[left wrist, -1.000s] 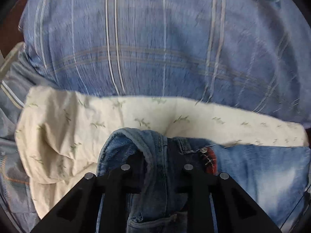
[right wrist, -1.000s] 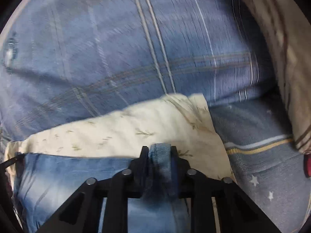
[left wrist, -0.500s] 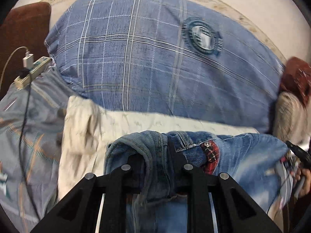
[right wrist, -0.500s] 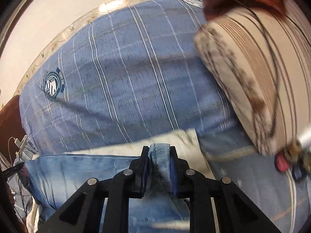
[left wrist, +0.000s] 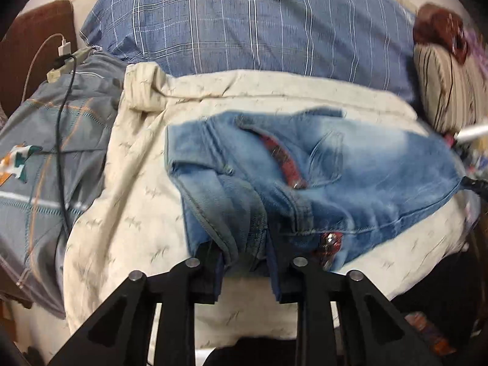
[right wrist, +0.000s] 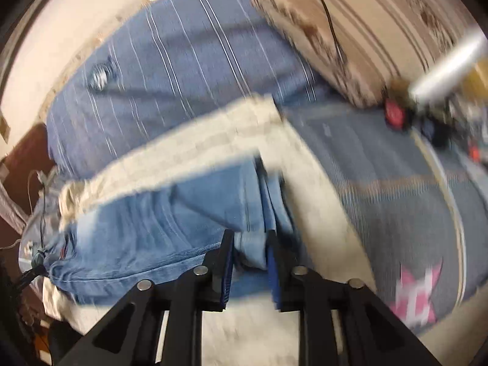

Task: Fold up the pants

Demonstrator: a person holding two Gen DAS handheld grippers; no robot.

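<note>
A grey patterned sheet point(left wrist: 45, 140) with a black cable point(left wrist: 62, 140) across it lies far off to the left of the left gripper point(left wrist: 245, 262). Just ahead of those jaws the jeans point(left wrist: 335, 167) lie folded on a cream cloth point(left wrist: 128, 201), their near edge bunched between the two fingers. The jaws have just been opening, with denim between them, but it is hard to tell whether the pads press on it. Beyond the jeans is a big blue checked pillow point(left wrist: 244, 36), and to the right of it a striped cushion point(left wrist: 448, 91).

The right gripper point(right wrist: 250, 262) has the other end of the jeans point(right wrist: 170, 219) between its fingers. Its jaws have likewise just been opening, and blur hides whether the pads grip the cloth. A grey sheet point(right wrist: 396, 201) spreads to their right.
</note>
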